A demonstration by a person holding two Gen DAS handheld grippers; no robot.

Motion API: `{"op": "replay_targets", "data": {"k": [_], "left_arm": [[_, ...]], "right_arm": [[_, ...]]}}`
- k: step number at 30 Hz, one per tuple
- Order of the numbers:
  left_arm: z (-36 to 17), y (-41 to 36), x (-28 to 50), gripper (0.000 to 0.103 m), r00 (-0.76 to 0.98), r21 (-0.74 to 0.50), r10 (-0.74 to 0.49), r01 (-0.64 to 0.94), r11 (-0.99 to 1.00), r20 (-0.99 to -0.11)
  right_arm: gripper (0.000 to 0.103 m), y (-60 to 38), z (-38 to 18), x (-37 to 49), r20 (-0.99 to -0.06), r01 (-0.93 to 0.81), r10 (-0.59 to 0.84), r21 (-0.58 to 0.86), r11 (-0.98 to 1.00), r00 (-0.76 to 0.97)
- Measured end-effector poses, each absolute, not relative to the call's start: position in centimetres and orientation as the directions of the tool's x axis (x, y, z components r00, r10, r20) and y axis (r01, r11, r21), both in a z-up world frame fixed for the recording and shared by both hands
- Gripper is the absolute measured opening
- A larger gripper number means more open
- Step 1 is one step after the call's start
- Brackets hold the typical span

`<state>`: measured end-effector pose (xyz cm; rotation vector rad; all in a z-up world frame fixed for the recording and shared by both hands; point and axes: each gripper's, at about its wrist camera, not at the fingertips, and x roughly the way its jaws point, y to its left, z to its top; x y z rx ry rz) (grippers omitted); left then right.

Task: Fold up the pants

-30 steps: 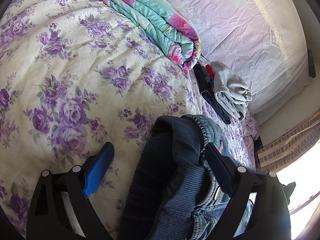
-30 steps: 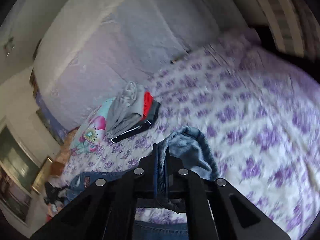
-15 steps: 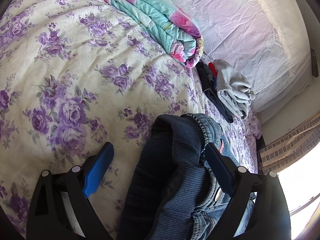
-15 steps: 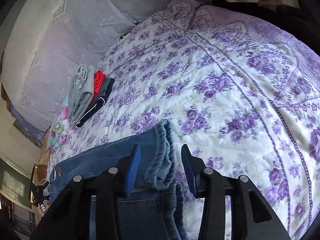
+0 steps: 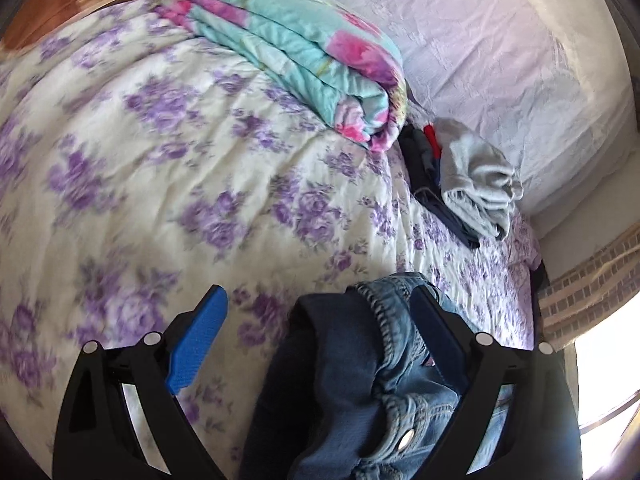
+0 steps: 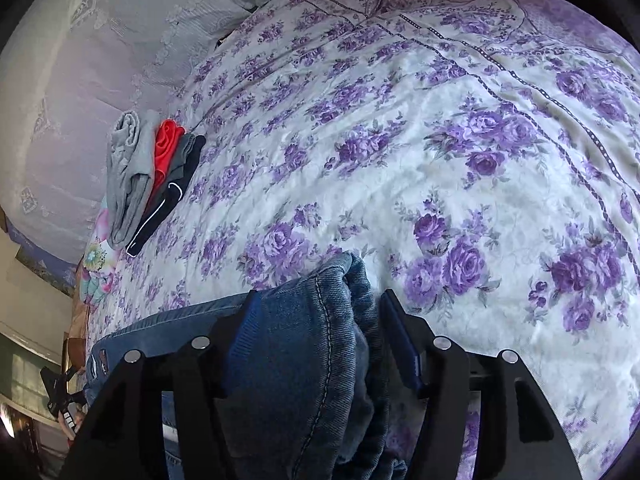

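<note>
Left gripper (image 5: 320, 332): spread wide, gripping nothing; jeans (image 5: 360, 380) bunched against one pad. Right gripper (image 6: 316, 316): just opening, jeans hem loose between fingers.

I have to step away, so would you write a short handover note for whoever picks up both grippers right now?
Left gripper: open wide; the waistband end of the jeans lies between its fingers, touching only one of them.
Right gripper: jaws have just been opening; the hem end of the jeans lies loose between the fingers, let go.
Jeans: on the floral bedspread, doubled over lengthwise. Folded clothes pile sits by the pillows.
Done: the jeans laid down.
Left: probably fold them shorter, then add them to the pile.
</note>
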<state>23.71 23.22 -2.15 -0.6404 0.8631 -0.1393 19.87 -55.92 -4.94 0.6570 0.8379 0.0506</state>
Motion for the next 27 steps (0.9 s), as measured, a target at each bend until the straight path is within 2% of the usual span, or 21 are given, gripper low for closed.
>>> {"op": "replay_targets", "data": {"k": [1, 5, 8, 10, 12, 14, 15, 20, 23, 25, 27], "left_arm": [[-2.4, 22.9, 24.0, 0.09, 0.643, -0.577, -0.378, -0.124, 0.807, -0.666], [-4.2, 20.8, 25.1, 0.089, 0.527, -0.664, -0.558, -0.016, 0.747, -0.64], [-4.6, 20.0, 24.3, 0.086, 0.522, -0.654, -0.554, -0.011, 0.757, -0.649], [-4.0, 20.7, 23.6, 0.083, 0.547, -0.714, -0.586, -0.03, 0.699, -0.597], [-2.3, 21.6, 22.6, 0.083, 0.59, -0.806, -0.653, 0.004, 0.591, -0.476], [-0.9, 21.6, 22.2, 0.083, 0.598, -0.846, -0.7, 0.066, 0.529, -0.39], [-0.4, 21.3, 22.2, 0.083, 0.596, -0.845, -0.708, 0.087, 0.527, -0.38], [-0.6, 19.2, 22.9, 0.086, 0.597, -0.771, -0.646, 0.07, 0.634, -0.476], [-3.6, 19.9, 25.1, 0.089, 0.54, -0.785, -0.647, -0.042, 0.618, -0.538], [-6.2, 21.1, 26.0, 0.089, 0.526, -0.831, -0.67, -0.141, 0.538, -0.523], [-6.6, 22.1, 25.8, 0.088, 0.55, -0.869, -0.693, -0.142, 0.474, -0.467]], "right_arm": [[0.062, -55.8, -4.9, 19.8, -0.67, 0.204, 0.292, 0.558, 0.805, 0.683], [0.061, -55.5, -5.1, 19.6, -0.662, 0.178, 0.281, 0.537, 0.825, 0.695], [0.061, -55.6, -5.4, 19.4, -0.642, 0.166, 0.283, 0.546, 0.821, 0.712], [0.062, -55.8, -5.6, 19.3, -0.629, 0.157, 0.294, 0.56, 0.813, 0.72], [0.063, -56.0, -5.6, 19.2, -0.617, 0.151, 0.304, 0.574, 0.805, 0.726], [0.064, -56.0, -5.7, 19.2, -0.607, 0.144, 0.311, 0.583, 0.799, 0.732], [0.064, -56.1, -5.7, 19.1, -0.601, 0.141, 0.313, 0.587, 0.797, 0.736], [0.065, -56.3, -5.8, 19.0, -0.586, 0.134, 0.322, 0.603, 0.787, 0.744], [0.065, -56.1, -5.8, 19.0, -0.588, 0.135, 0.318, 0.598, 0.79, 0.744], [0.065, -56.1, -5.8, 18.9, -0.585, 0.134, 0.318, 0.6, 0.789, 0.746], [0.065, -56.2, -5.9, 18.9, -0.582, 0.135, 0.321, 0.605, 0.784, 0.747]]}}
